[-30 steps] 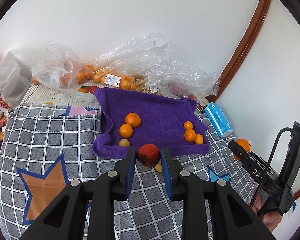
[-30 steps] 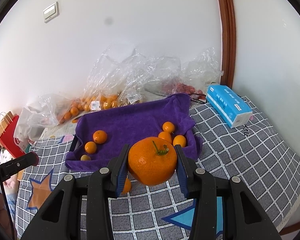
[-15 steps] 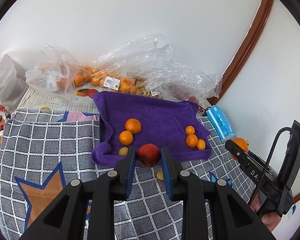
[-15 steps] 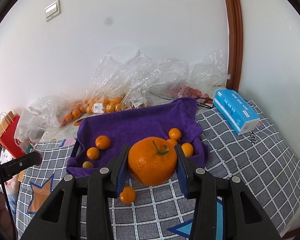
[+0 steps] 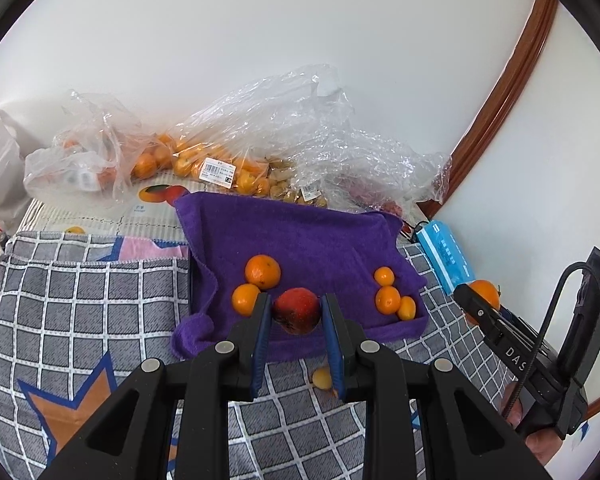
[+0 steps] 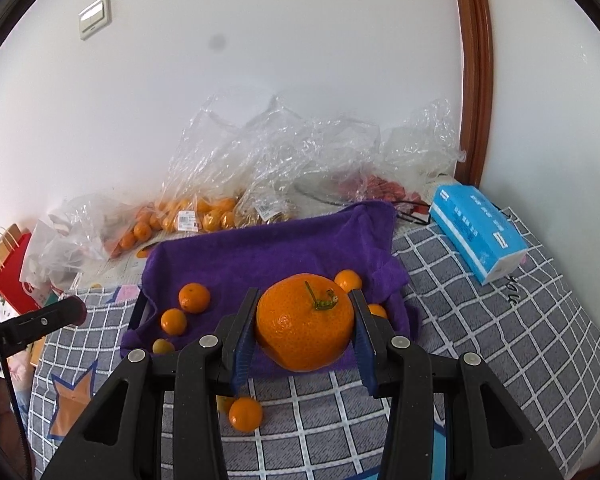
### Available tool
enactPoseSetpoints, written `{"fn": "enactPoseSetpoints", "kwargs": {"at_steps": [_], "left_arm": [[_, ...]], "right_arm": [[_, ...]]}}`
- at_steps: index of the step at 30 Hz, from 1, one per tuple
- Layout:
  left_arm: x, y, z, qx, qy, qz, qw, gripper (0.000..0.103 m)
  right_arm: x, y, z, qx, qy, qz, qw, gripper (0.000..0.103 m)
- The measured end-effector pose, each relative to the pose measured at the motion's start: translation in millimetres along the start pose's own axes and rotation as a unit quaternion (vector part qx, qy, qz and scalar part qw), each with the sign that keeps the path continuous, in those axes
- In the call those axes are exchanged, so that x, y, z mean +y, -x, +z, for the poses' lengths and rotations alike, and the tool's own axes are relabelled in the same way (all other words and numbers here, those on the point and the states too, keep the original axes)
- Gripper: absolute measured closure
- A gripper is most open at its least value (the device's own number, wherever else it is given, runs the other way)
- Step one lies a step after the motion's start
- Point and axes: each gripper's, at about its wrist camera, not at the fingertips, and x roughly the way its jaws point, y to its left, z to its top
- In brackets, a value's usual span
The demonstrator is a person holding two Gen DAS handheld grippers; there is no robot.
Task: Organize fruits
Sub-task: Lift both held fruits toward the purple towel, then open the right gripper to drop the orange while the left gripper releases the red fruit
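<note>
Both hands carry fruit toward the purple towel (image 5: pixel 308 240), which looks to be the sorting spot: the left gripper (image 5: pixel 296 314) pinches a small red fruit (image 5: pixel 297 310) between its blue pads, and the right gripper (image 6: pixel 305 324) is clamped on a big stemmed orange (image 6: pixel 305 322) — each held above the towel's near edge, not yet set down. On the towel the small oranges lie in two groups, a pair at the left (image 5: pixel 256 284) and a trio at the right (image 5: pixel 390 296), so I'd guess like goes with like. A few strays (image 6: pixel 245 414) sit on the checked blanket (image 6: pixel 480 360) just short of the towel — probably next to be gathered.
</note>
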Motion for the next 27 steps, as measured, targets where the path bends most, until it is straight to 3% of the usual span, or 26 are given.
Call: {"fn": "enactPoseSetpoints", "kwargs": {"at_steps": [8, 27], "left_arm": [[4, -10, 7, 0.002, 0.0, 0.006, 1.0, 0.079], [45, -60, 5, 0.04, 0.033, 0.026, 0.9983, 0.079]], "right_arm": [[-6, -12, 7, 0.0, -0.008, 0.0, 1.0, 0.06], [-4, -96, -24, 0.077, -0.015, 0.018, 0.997, 0.06]]}}
